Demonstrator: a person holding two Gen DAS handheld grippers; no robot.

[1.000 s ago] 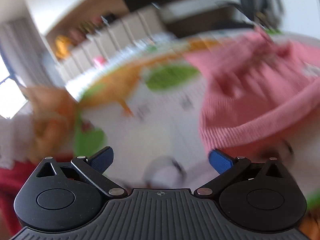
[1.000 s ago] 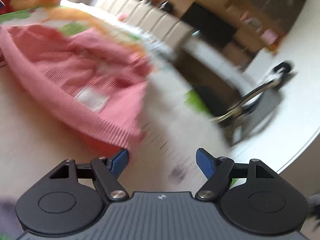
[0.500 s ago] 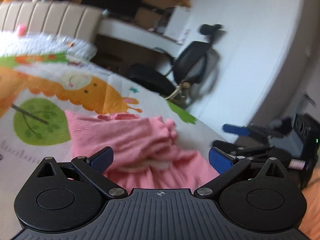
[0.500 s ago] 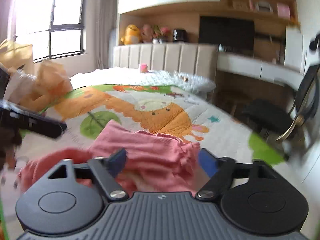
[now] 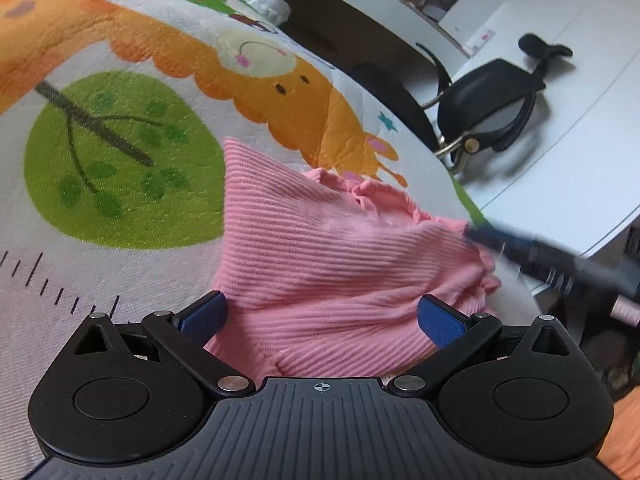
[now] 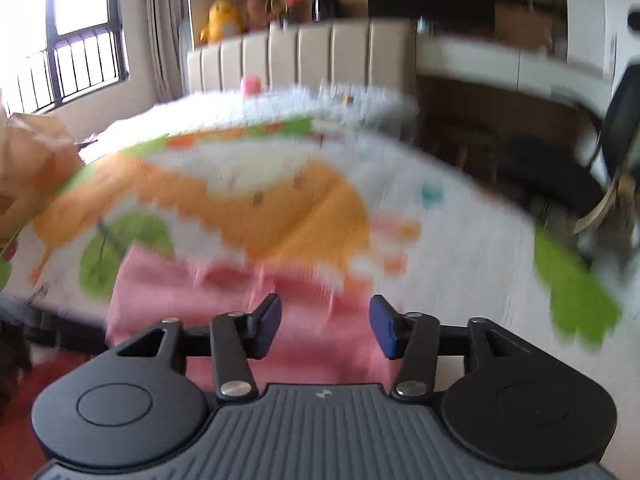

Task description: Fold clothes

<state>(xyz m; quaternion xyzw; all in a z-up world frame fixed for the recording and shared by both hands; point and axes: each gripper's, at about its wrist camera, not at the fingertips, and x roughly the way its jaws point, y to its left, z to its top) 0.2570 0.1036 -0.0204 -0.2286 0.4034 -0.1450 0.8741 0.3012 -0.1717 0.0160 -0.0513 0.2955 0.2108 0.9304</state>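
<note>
A pink ribbed garment [image 5: 320, 264] lies crumpled on a bed cover [image 5: 120, 240] printed with an orange animal and a green tree. My left gripper [image 5: 320, 316] is open, its blue pads on either side of the garment's near part. The right gripper's fingers [image 5: 532, 252] show blurred at the garment's right edge. In the right wrist view the same garment [image 6: 192, 292] is blurred under my right gripper [image 6: 325, 326], which is open with its jaws partly drawn in and nothing between them.
A black office chair [image 5: 492, 112] and a white desk [image 5: 400, 4] stand past the bed's right side. A padded headboard [image 6: 300, 56] with toys on a shelf is at the far end. A window [image 6: 60, 40] is at the left. Orange-brown clothes [image 6: 32, 168] lie at the left.
Both grippers have dropped closer to the pink garment. The right gripper's jaws have narrowed. The left gripper stays wide open.
</note>
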